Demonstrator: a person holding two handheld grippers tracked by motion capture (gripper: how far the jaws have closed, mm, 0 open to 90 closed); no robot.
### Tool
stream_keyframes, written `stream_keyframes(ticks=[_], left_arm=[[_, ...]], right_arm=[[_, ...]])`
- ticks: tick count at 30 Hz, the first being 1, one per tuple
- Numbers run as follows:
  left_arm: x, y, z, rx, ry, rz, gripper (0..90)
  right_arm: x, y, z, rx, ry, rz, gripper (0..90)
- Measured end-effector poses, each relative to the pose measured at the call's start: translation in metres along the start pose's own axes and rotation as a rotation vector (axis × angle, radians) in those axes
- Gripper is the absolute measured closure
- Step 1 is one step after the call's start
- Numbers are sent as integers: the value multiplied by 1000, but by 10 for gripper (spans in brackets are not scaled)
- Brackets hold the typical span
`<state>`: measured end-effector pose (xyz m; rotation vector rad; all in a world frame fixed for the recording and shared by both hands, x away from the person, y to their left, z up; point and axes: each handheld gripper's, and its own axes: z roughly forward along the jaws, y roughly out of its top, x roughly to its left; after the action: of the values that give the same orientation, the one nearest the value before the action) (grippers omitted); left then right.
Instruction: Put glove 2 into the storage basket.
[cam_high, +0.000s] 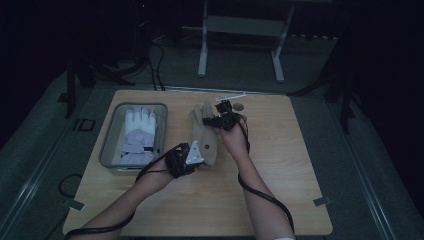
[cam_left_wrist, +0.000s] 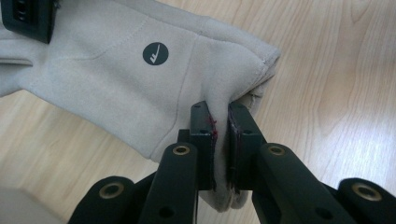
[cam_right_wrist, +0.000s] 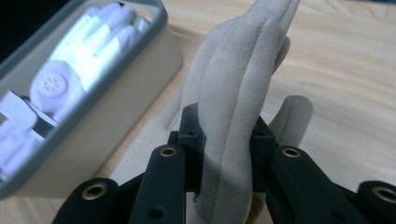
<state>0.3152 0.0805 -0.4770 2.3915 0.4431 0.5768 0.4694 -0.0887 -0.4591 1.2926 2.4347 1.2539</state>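
Note:
A beige glove (cam_high: 204, 134) with a round dark logo (cam_left_wrist: 155, 53) hangs stretched between both grippers just above the wooden table (cam_high: 280, 165). My left gripper (cam_high: 196, 156) is shut on the glove's cuff edge (cam_left_wrist: 243, 93), the fabric pinched between its pads. At the glove's far end my right gripper (cam_high: 220, 119) is shut on the bunched fingers (cam_right_wrist: 243, 93), which stand up past its jaws. In the left gripper view the right gripper's black body (cam_left_wrist: 28, 18) shows at the top left corner.
A grey rectangular bin (cam_high: 111, 145) stands left of the glove and holds a white and lilac glove (cam_high: 139, 135). A small dark round thing (cam_high: 239, 106) lies near the table's far edge. Cables trail from both grippers toward the near edge.

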Motion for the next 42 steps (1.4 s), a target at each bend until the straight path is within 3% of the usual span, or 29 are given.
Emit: stream_keyframes(ticks=[12, 23, 33, 42], left_arm=[[16, -17, -29, 49, 57, 12, 829], [34, -43, -56, 58, 101, -39, 830], [50, -74, -80, 102, 131, -91, 830], [60, -100, -91, 155, 151, -126, 830]], right_arm=[[37, 29, 11, -23, 38, -50, 740], [67, 50, 32, -20, 61, -78, 740], [104, 68, 65, -14, 89, -127, 740], [125, 72, 98, 19, 113, -150, 739]])
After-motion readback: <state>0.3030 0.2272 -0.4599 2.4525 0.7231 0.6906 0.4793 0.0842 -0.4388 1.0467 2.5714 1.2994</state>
